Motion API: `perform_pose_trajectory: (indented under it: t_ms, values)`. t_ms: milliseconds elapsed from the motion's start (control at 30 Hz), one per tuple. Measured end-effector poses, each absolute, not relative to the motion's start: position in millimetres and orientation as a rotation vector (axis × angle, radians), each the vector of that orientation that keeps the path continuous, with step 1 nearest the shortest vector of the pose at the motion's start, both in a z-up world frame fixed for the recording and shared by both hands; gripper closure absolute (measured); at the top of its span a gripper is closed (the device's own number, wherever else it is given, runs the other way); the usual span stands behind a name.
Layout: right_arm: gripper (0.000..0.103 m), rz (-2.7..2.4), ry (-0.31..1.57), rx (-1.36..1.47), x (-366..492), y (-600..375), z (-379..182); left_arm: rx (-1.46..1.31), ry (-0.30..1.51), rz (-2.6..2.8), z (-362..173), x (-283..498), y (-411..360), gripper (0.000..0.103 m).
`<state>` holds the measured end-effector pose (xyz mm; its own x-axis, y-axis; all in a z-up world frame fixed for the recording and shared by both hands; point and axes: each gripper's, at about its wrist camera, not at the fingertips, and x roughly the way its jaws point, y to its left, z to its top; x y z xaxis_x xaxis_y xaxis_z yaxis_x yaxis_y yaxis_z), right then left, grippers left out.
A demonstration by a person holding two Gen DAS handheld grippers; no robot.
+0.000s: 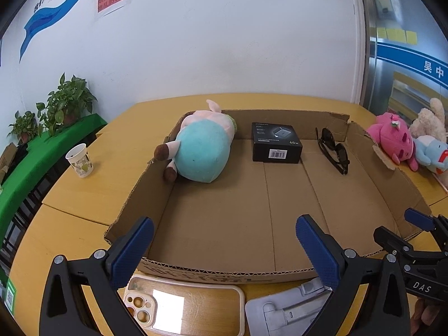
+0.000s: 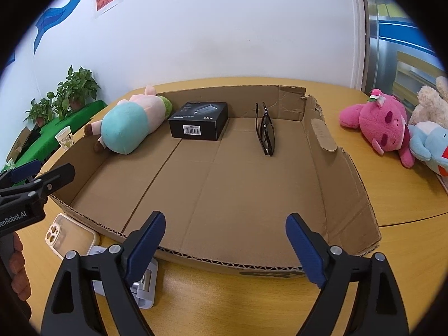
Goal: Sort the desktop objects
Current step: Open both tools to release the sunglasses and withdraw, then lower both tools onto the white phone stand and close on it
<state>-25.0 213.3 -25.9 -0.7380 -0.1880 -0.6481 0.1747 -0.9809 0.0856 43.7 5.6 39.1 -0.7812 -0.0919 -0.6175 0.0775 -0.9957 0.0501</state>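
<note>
**Both fingers open at the box's near edge**

On my counter (image 2: pixel 392 196), the cardboard tray (image 2: pixel 224 182) holds plush pig (image 2: pixel 126 123), black box (image 2: pixel 198 123), sunglasses (image 2: pixel 266 131). Phone case (image 1: pixel 184 305) and grey stand (image 1: pixel 288 308) lie before it. My left gripper (image 1: pixel 224 252) and right gripper (image 2: pixel 224 249) gape, holding nothing.

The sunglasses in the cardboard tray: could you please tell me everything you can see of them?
The sunglasses are dark, glossy and plastic-looking, with dark lenses and thin black arms folded behind the front. They stand on edge on the floor of the shallow cardboard tray, toward its far right corner, right of the black box and apart from it. Nothing but the tray touches them.
</note>
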Motion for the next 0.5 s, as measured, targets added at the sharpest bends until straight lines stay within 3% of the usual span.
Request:
perform_pose_trajectory:
  t_ms: [267,433,500]
  values:
    - [0.012,-2.756,-0.022,1.035,-24.1,213.7,-25.3,1.061,0.033,-2.938,22.6,59.6,-29.1,0.000]
    - [0.012,-2.774,-0.192,0.880,-1.8,226.7,-1.7,1.046,0.021,-2.939,19.0,82.7,-48.7,0.000]
    - [0.012,-2.720,-0.158,0.890,9.2,219.9,-4.2,1.069,0.047,-2.944,14.2,92.0,-54.2,0.000]
